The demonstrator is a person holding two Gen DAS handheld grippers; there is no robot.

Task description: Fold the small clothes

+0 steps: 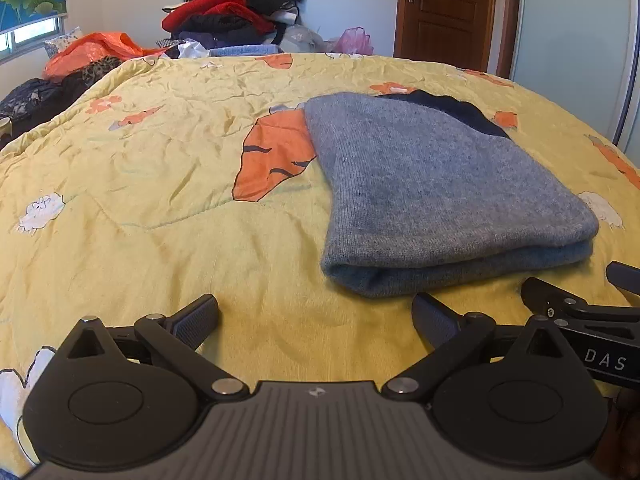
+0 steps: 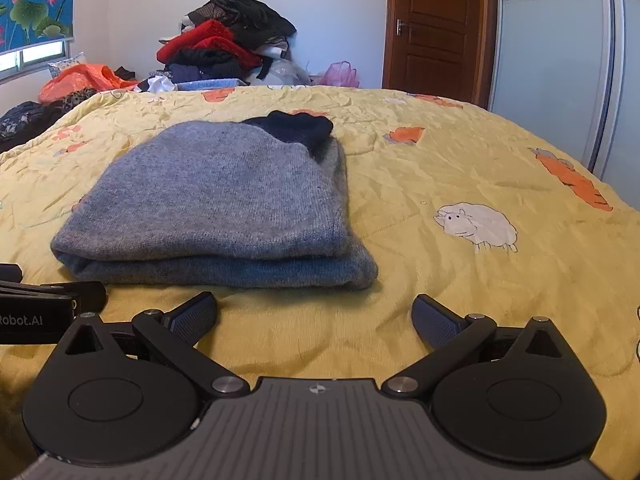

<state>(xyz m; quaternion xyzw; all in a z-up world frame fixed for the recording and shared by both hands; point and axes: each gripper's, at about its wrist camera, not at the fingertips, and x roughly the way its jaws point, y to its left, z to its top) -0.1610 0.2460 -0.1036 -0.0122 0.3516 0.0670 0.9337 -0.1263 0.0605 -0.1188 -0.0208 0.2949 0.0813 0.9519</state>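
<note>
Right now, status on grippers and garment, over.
Left gripper open, empty. Right gripper open, empty. Grey sweater folded on yellow bedspread, just ahead of both. Nothing in the way.

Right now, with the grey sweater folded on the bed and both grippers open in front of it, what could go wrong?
1. The dark navy part bunches out at the far end of the grey sweater; another fold may trap it as a lump.
2. The two layers are offset at the near edge; a one-sided pinch by the right gripper might lift only the top layer.
3. The left gripper could catch the wrinkled yellow quilt instead.

Grey sweater [image 2: 216, 196], yellow carrot-and-sheep quilt [image 2: 460, 160]
</note>
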